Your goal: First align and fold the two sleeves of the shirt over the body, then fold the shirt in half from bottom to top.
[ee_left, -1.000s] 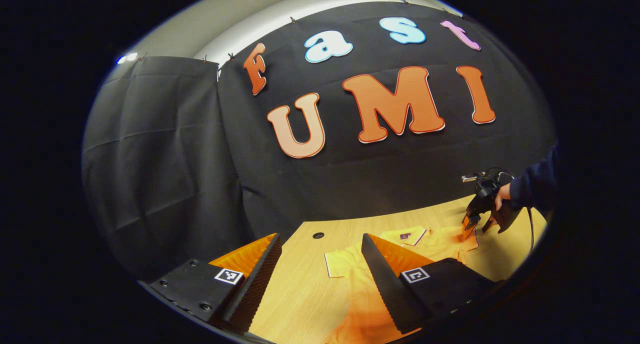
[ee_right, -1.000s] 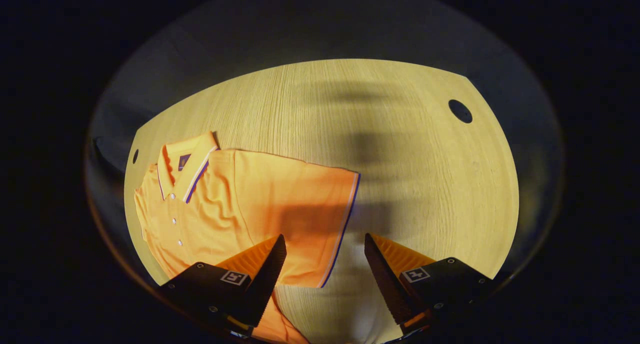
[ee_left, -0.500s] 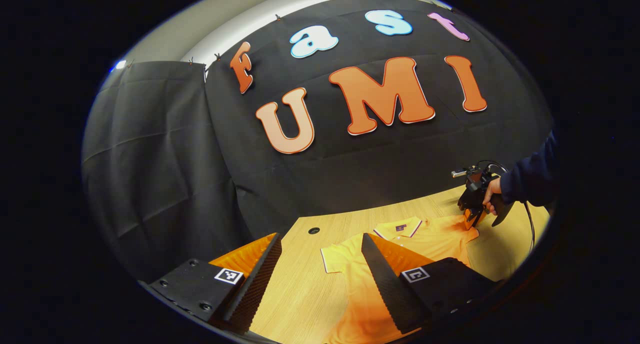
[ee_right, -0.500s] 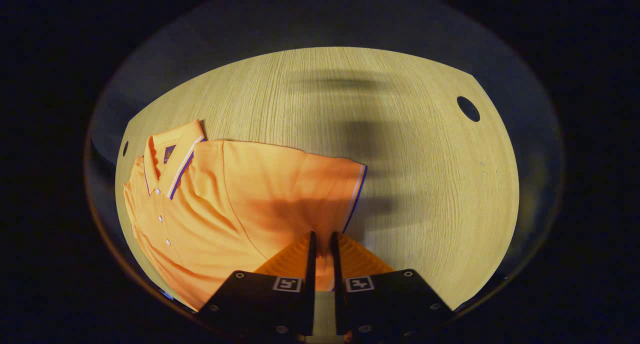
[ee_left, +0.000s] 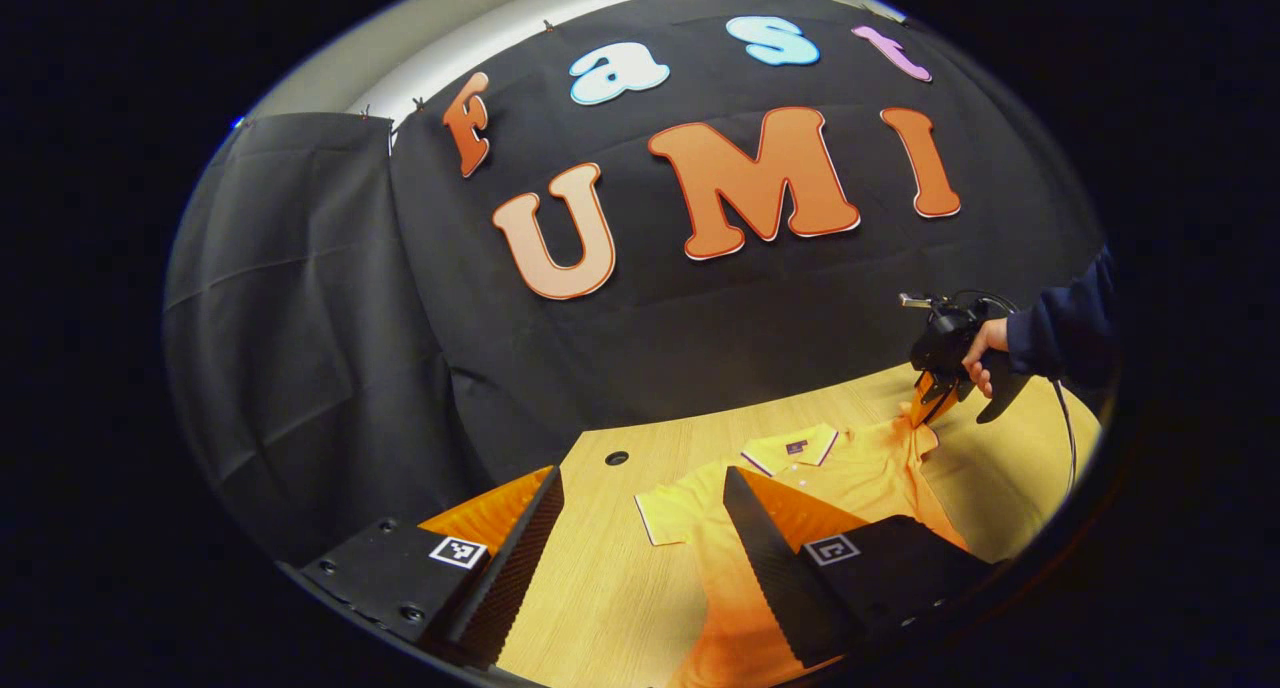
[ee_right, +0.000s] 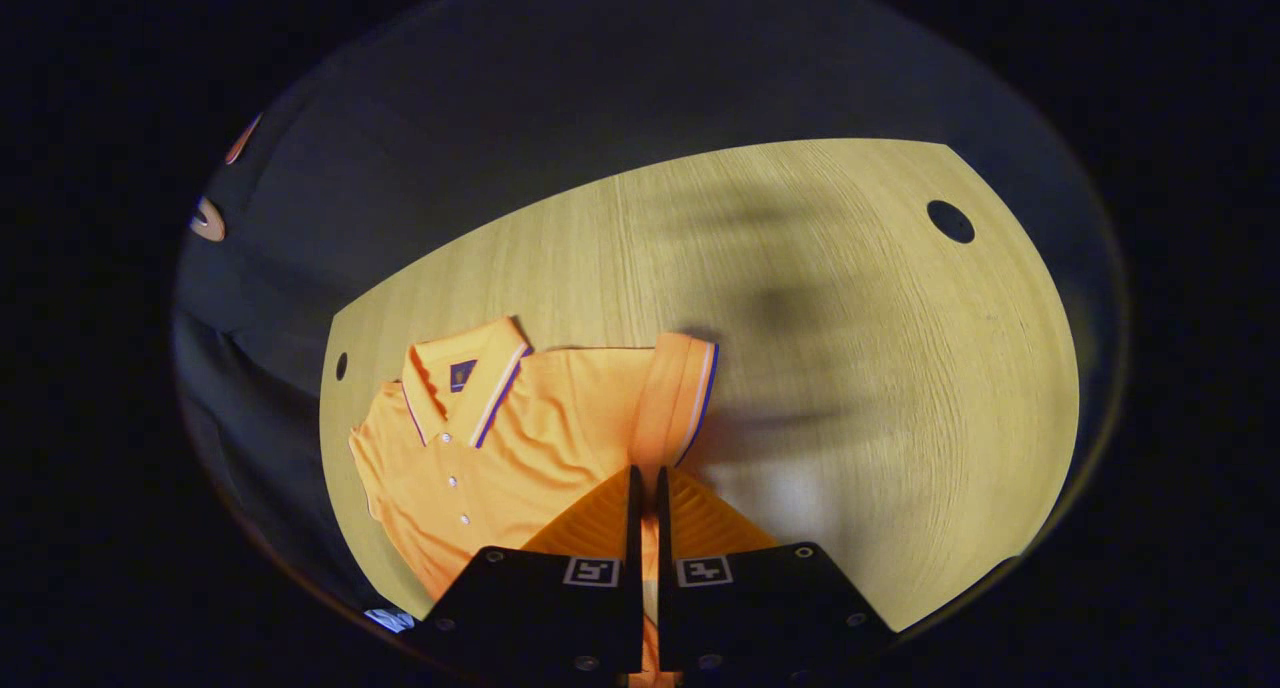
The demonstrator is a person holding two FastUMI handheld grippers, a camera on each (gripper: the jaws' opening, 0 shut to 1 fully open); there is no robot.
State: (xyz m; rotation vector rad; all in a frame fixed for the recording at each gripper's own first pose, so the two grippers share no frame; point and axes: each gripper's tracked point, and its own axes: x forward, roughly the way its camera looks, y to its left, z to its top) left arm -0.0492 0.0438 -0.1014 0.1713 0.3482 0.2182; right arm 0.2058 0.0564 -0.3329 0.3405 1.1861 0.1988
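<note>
An orange polo shirt [ee_left: 860,473] [ee_right: 520,448] with a striped collar lies face up on the wooden table [ee_right: 850,368]. My right gripper [ee_right: 645,483] is shut on the cuff end of one sleeve [ee_right: 675,398] and holds it lifted off the table. In the left gripper view that same gripper [ee_left: 930,400], held by a hand in a dark sleeve [ee_left: 1060,333], pinches the raised sleeve at the shirt's far side. My left gripper [ee_left: 640,498] hangs open above the table's near side, close to the other sleeve [ee_left: 665,513], and holds nothing.
The black cloth wall [ee_left: 400,318] stands right behind the table's far edge. Round cable holes are cut in the tabletop [ee_left: 617,458] [ee_right: 949,221]. A cable [ee_left: 1068,438] trails from the right gripper. Bare wood stretches beyond the lifted sleeve.
My right gripper went from open to shut on the sleeve's cuff and has raised it off the table, bunching the sleeve. My left gripper stayed open and shifted only slightly.
</note>
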